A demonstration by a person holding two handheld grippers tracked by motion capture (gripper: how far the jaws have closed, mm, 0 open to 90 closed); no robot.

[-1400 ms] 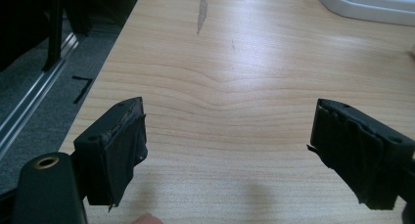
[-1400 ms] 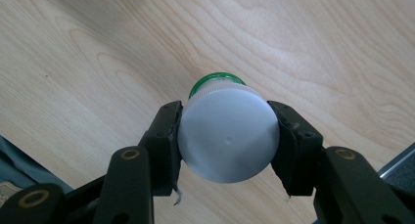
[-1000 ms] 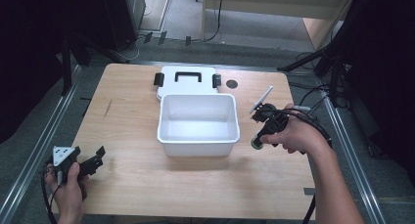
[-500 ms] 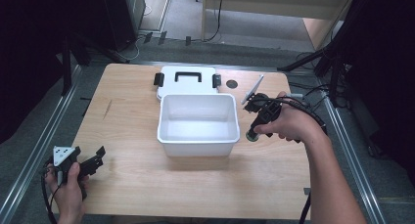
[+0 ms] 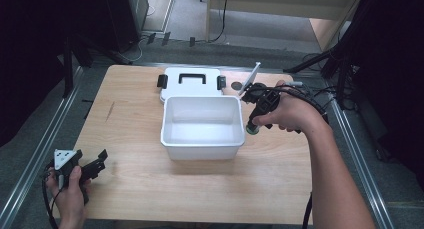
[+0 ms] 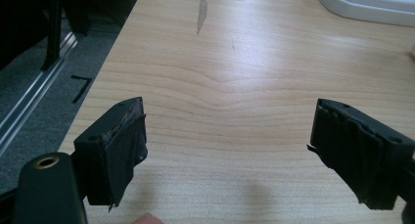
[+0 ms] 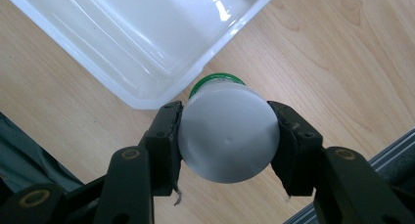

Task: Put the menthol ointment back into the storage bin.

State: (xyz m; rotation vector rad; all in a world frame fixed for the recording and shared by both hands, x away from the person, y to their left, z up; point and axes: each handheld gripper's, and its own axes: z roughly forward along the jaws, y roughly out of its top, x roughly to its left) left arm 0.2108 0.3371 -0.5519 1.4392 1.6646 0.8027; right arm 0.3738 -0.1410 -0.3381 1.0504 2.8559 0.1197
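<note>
A white bottle with a green cap [image 7: 227, 138] hangs cap-down, and my right gripper [image 7: 226, 142] is shut on its round body. In the high view the bottle [image 5: 252, 129] and the right gripper [image 5: 259, 114] hover just above the right rim of an open white plastic bin [image 5: 202, 141] at the table's middle. The bin's rim and inner wall [image 7: 147, 33] lie just beyond the cap in the right gripper view. My left gripper [image 5: 99, 161] rests at the table's near left corner, its jaws wide open over bare wood [image 6: 230, 155].
The bin's white lid [image 5: 190, 81], with a black handle and clips, lies flat behind the bin. A small dark round thing [image 5: 236, 83] sits to the lid's right. Metal rails run along both sides of the wooden table [image 5: 150, 189].
My right hand has carried the bottle up and to the left, from beside the bin to its right rim. The left hand has stayed put.
</note>
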